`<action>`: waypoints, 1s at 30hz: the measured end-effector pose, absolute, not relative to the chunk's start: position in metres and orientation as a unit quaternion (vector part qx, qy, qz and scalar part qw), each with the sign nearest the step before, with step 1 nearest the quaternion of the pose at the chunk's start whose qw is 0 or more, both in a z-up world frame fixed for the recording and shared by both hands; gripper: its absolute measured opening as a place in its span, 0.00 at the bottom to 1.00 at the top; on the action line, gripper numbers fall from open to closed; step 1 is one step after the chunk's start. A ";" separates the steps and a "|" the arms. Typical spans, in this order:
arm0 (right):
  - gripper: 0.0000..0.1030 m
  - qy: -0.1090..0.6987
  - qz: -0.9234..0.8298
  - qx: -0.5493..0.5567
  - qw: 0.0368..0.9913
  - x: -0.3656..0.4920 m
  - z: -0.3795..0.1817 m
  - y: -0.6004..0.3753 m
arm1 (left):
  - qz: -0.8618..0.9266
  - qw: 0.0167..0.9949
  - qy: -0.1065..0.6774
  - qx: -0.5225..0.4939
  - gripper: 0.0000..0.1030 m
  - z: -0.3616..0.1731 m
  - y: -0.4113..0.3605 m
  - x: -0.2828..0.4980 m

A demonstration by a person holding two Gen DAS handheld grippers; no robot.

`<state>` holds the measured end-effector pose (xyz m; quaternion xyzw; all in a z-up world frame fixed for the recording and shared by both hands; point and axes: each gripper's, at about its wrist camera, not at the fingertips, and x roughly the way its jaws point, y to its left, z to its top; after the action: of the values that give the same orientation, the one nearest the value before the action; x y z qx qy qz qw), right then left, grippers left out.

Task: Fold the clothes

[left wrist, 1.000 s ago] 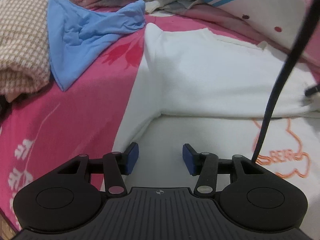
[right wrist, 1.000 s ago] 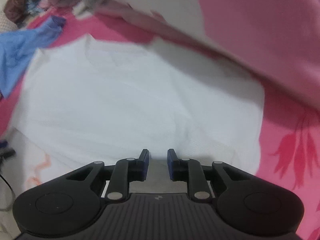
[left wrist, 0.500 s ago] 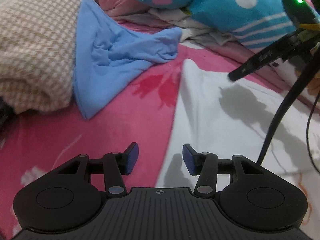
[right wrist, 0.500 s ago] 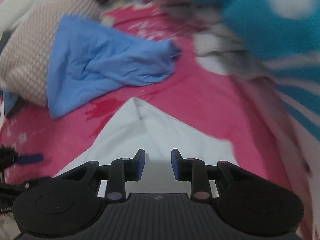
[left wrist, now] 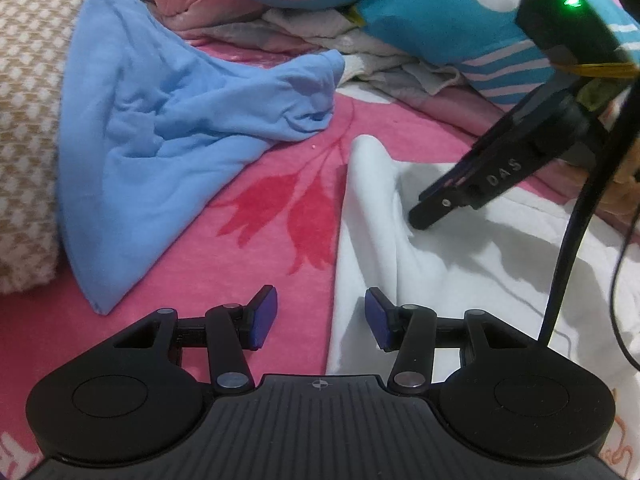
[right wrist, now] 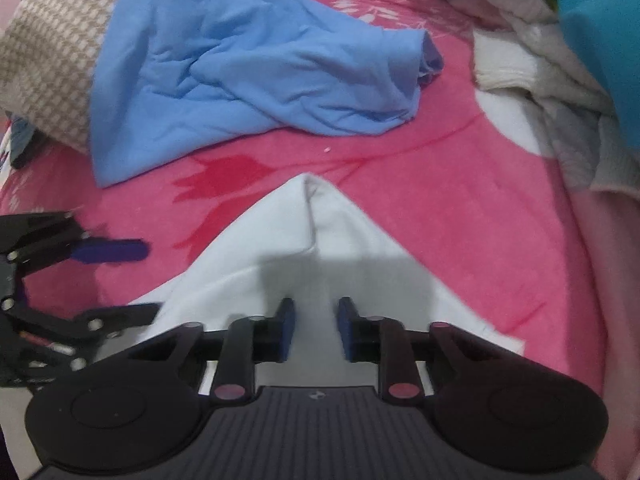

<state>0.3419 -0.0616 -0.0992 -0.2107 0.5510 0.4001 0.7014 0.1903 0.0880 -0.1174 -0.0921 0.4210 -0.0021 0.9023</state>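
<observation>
Two views differ: only the left wrist view shows the teal pillow (left wrist: 420, 20). Left gripper (left wrist: 322, 318) fingers are spread wide over the white garment (left wrist: 460, 248) edge, empty. Right gripper (right wrist: 316, 330) fingers are narrowly parted above the garment's far corner on the pink bed (right wrist: 460, 184); contact cannot be determined.

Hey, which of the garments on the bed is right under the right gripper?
The white garment: its pointed corner lies just ahead of the right gripper. The blue garment is crumpled farther away, against the checked blanket.
</observation>
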 end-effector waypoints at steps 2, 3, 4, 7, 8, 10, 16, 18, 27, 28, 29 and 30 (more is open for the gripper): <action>0.02 0.549 0.386 -0.206 0.712 0.337 -0.099 -0.065 | 0.001 0.902 0.422 -0.087 0.47 -0.120 0.086 0.192; 0.01 0.549 0.375 -0.200 0.720 0.335 -0.099 -0.067 | 0.002 0.903 0.422 -0.084 0.47 -0.120 0.086 0.192; 0.00 0.548 0.363 -0.194 0.728 0.334 -0.099 -0.070 | 0.003 0.903 0.421 -0.081 0.47 -0.121 0.085 0.191; 0.00 0.546 0.327 -0.176 0.751 0.330 -0.098 -0.077 | 0.006 0.905 0.418 -0.074 0.47 -0.122 0.084 0.190; 0.00 0.545 0.315 -0.169 0.758 0.329 -0.098 -0.079 | 0.009 0.906 0.418 -0.072 0.47 -0.122 0.083 0.189; 0.00 0.543 0.291 -0.157 0.772 0.326 -0.098 -0.084 | 0.014 0.906 0.417 -0.072 0.47 -0.122 0.083 0.188; 0.04 0.532 0.216 -0.120 0.810 0.319 -0.096 -0.097 | 0.026 0.905 0.418 -0.070 0.48 -0.120 0.082 0.191; 0.09 0.514 0.195 -0.120 0.827 0.319 -0.085 -0.099 | 0.029 0.906 0.418 -0.069 0.48 -0.120 0.082 0.192; 0.08 0.490 0.325 -0.136 0.797 0.323 -0.084 -0.054 | 0.043 0.907 0.414 -0.061 0.48 -0.122 0.081 0.191; 0.08 0.494 0.323 -0.144 0.794 0.329 -0.094 -0.046 | 0.045 0.908 0.413 -0.056 0.49 -0.122 0.080 0.190; 0.04 0.498 0.318 -0.148 0.793 0.336 -0.103 -0.040 | 0.045 0.909 0.411 -0.052 0.49 -0.123 0.080 0.188; 0.00 0.497 0.305 -0.121 0.804 0.349 -0.103 -0.043 | 0.044 0.911 0.408 -0.049 0.49 -0.123 0.080 0.187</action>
<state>0.3488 -0.0429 -0.1034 -0.1211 0.4967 0.3047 0.8036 0.1868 0.0804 -0.1235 -0.0495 0.4081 0.0441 0.9105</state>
